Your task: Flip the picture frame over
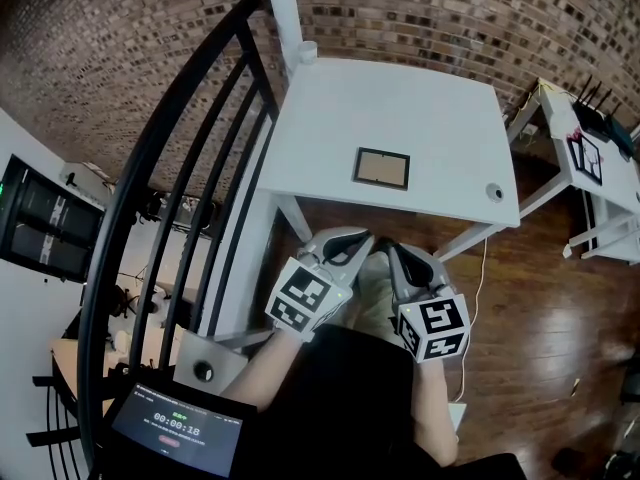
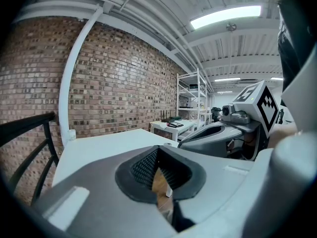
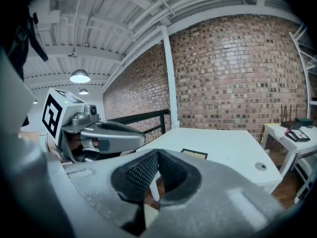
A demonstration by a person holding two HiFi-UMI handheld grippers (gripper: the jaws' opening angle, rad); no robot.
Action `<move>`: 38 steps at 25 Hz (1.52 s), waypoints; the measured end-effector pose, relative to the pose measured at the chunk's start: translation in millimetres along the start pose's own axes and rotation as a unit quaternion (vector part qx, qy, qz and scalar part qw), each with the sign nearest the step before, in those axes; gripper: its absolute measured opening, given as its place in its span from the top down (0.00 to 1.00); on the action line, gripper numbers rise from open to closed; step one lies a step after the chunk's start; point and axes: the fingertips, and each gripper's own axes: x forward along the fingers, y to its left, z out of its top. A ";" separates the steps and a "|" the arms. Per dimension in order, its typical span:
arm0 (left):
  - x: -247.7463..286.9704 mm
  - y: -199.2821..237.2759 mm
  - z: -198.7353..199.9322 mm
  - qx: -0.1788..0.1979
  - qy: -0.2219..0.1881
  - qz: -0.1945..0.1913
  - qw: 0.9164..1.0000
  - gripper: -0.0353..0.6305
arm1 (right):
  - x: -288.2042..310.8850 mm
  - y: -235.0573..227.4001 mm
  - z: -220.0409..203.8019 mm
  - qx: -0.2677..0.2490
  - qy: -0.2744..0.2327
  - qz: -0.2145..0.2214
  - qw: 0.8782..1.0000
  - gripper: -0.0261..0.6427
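A small dark-rimmed picture frame (image 1: pixel 381 168) with a tan panel lies flat on the white table (image 1: pixel 330 118), near its front middle. The same frame (image 3: pixel 194 153) shows far ahead in the right gripper view. Both grippers hover side by side in front of the table's near edge, well short of the frame. My left gripper (image 1: pixel 360 245) is shut with nothing between its jaws, and my right gripper (image 1: pixel 393 257) is shut and empty too. In the left gripper view the left gripper (image 2: pixel 159 175) looks across the bare table, with the right gripper's body (image 2: pixel 218 135) beside it.
A black stair railing (image 1: pixel 190 158) runs along the table's left side. A white pillar (image 1: pixel 285 13) stands at the far left corner. A second white table (image 1: pixel 600 168) with dark items sits to the right. A cable hole (image 1: pixel 494 192) marks the front right corner. Brick wall behind.
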 end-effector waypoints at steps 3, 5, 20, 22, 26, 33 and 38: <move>0.1 -2.8 -1.8 -0.004 0.003 -0.003 1.000 0.92 | -0.1 1.2 -0.7 0.002 0.001 0.003 1.000 0.97; 0.1 -4.2 -2.6 -0.007 0.005 -0.006 1.000 0.92 | -0.3 1.5 -0.4 0.002 0.000 0.004 1.000 0.97; 1.2 -5.1 -10.8 -0.014 0.014 -0.008 1.000 0.92 | -0.2 1.6 -4.8 0.001 0.001 0.010 1.000 0.97; 0.9 -5.1 -9.6 -0.015 0.012 -0.009 1.000 0.92 | -0.3 2.3 -4.2 0.001 0.002 0.010 1.000 0.97; 1.4 -3.2 -8.4 -0.017 0.007 -0.010 1.000 0.92 | 0.6 3.3 -2.8 0.000 0.002 0.012 1.000 0.97; 2.1 -8.7 -15.1 -0.022 0.009 -0.013 1.000 0.92 | -1.7 3.3 -8.9 -0.001 0.000 0.014 1.000 0.97; 2.3 -9.7 -14.4 -0.026 0.005 -0.016 1.000 0.92 | -2.1 2.7 -9.9 -0.001 0.001 0.013 1.000 0.97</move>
